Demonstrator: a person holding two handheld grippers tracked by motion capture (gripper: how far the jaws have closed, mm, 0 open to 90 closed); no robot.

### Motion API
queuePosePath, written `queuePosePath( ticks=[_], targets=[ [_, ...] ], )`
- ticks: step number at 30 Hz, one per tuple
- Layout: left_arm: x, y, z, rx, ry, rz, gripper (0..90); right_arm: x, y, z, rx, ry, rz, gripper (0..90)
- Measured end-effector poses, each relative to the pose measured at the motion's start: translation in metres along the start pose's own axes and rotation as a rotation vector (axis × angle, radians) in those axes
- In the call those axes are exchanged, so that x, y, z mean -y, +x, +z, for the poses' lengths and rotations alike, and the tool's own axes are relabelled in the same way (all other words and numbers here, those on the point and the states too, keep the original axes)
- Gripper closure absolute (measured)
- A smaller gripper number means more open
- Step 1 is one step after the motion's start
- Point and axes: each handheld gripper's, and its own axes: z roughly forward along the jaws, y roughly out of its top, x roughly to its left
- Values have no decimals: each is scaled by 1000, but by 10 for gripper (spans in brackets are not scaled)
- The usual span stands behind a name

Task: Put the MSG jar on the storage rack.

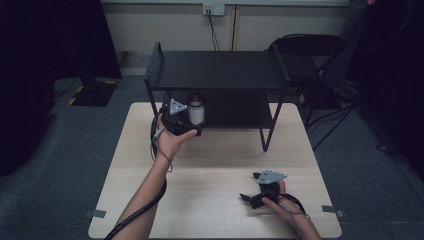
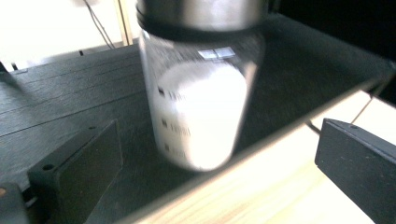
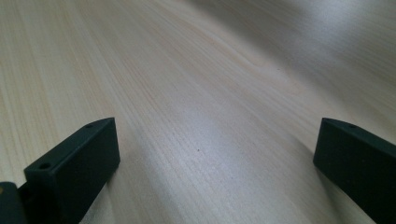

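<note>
- My left gripper [image 2: 205, 163], jaws wide, flanks the jar [image 2: 198, 112] on the black shelf's [image 1: 240, 112] lower tier, seemingly for a grasp.
- My right gripper [image 1: 260, 192] idles wide-open on the table [image 1: 210, 210].

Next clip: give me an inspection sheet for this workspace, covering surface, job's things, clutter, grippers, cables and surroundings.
Surface: pale wood-grain table, a black two-tier shelf rack standing at its far end.
Job's things: clear glass jar with metal lid and white contents, upright on the rack's lower shelf.
Clutter: nothing seen.
Grippers: left gripper open, jaws apart on either side of the jar, not touching it; right gripper open, low over bare table near the front right.
Cables: a black cable trails along the left forearm; more run on the floor at right.
Surroundings: grey carpet, black folding chair behind the rack, wall socket.
</note>
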Motion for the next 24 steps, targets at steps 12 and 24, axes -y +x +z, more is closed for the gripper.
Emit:
queuePosePath(
  ticks=[12,24],
  targets=[
    [65,-2,-53,25,38,33,0,0,0,0,-1,2,1,0],
    [142,1,-90,9,146,10,2,0,0,0,0,3,1,0]
  ],
)
